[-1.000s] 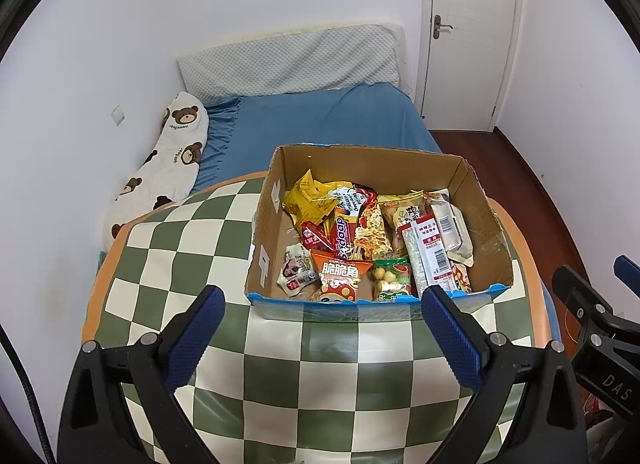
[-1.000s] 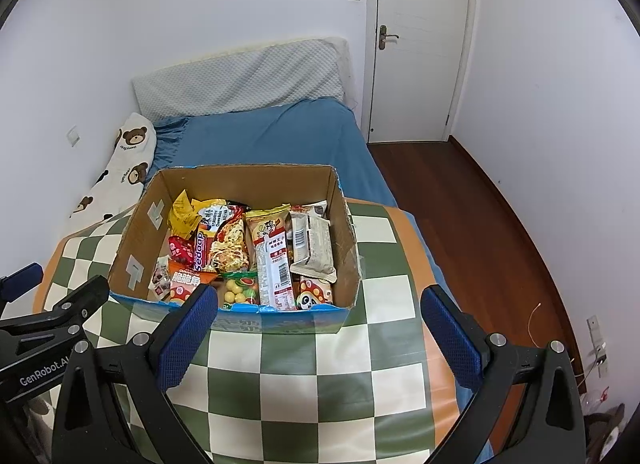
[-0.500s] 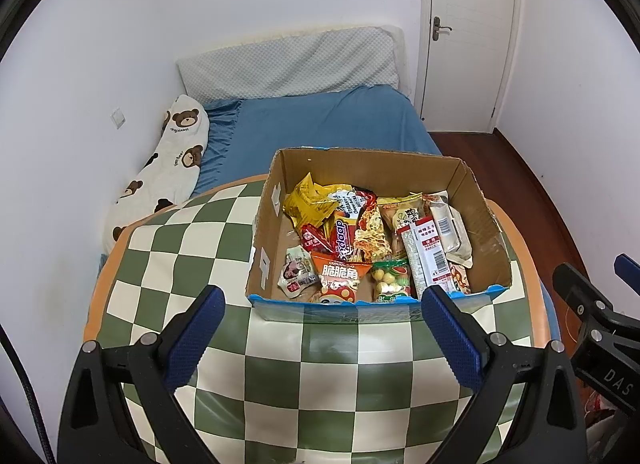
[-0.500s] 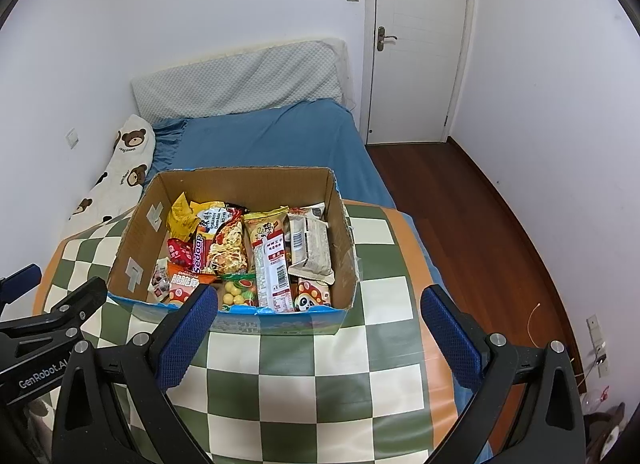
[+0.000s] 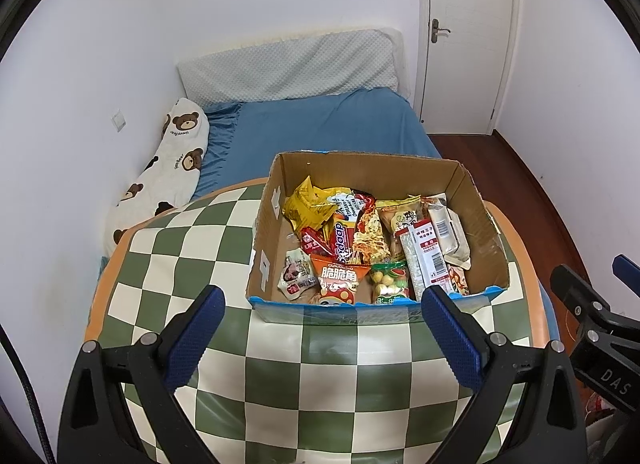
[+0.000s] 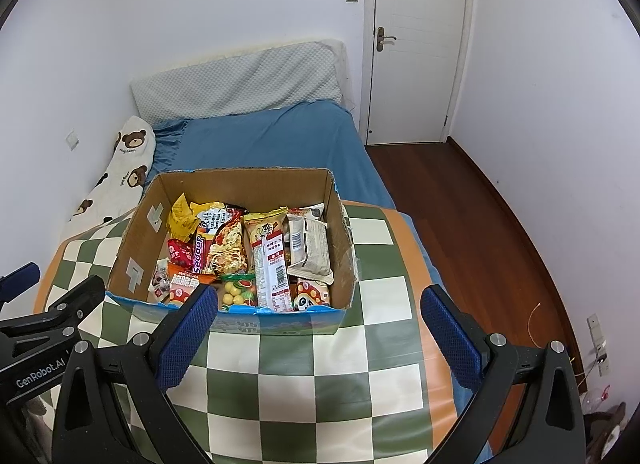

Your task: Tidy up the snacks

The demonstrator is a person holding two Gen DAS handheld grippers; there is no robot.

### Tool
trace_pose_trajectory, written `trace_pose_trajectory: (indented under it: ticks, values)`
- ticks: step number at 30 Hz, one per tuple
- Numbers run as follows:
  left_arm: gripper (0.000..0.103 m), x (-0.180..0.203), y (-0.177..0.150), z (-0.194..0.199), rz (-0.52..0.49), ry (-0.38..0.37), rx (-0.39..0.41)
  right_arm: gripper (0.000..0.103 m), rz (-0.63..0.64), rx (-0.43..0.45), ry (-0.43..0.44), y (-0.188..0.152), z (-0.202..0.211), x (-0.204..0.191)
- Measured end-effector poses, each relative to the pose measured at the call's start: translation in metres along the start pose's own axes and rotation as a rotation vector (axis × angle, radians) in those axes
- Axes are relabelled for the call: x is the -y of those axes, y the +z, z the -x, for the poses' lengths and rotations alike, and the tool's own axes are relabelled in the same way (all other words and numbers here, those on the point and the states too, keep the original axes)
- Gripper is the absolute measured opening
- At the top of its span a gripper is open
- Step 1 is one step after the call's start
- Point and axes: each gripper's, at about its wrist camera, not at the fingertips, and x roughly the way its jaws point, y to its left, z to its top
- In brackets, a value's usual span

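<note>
A cardboard box (image 5: 488, 236) with a blue front edge stands on the green-and-cream checkered table (image 5: 320, 376). It holds several snack packets: a yellow bag (image 5: 306, 205), an orange triangular pack (image 5: 340, 276), a long red-and-white pack (image 5: 426, 256) and a grey wrapped pack (image 6: 310, 250). The box also shows in the right wrist view (image 6: 132, 240). My left gripper (image 5: 322, 334) is open and empty, in front of the box. My right gripper (image 6: 320, 334) is open and empty, in front of the box's right part.
A bed with a blue sheet (image 5: 320, 123), a grey pillow and a bear-print pillow (image 5: 168, 167) lies behind the table. A white door (image 6: 416, 43) and wooden floor (image 6: 480, 215) are at the right. The table's orange rim (image 6: 408, 240) curves round.
Both grippers have drawn back slightly; the box looks a little farther and lower in view. Both stay open and empty.
</note>
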Motion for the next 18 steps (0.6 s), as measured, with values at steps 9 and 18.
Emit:
trace_pose_trajectory:
  ticks: [9, 18]
  values:
    - [0.101, 0.0007, 0.0010, 0.0019, -0.004, 0.000, 0.003, 0.103, -0.001, 0.000, -0.001, -0.0013, 0.0001, 0.0001]
    - [0.101, 0.0018, 0.0012, 0.0033, -0.009, 0.000, 0.007, 0.103, -0.001, 0.002, -0.004, -0.0026, 0.0006, 0.0008]
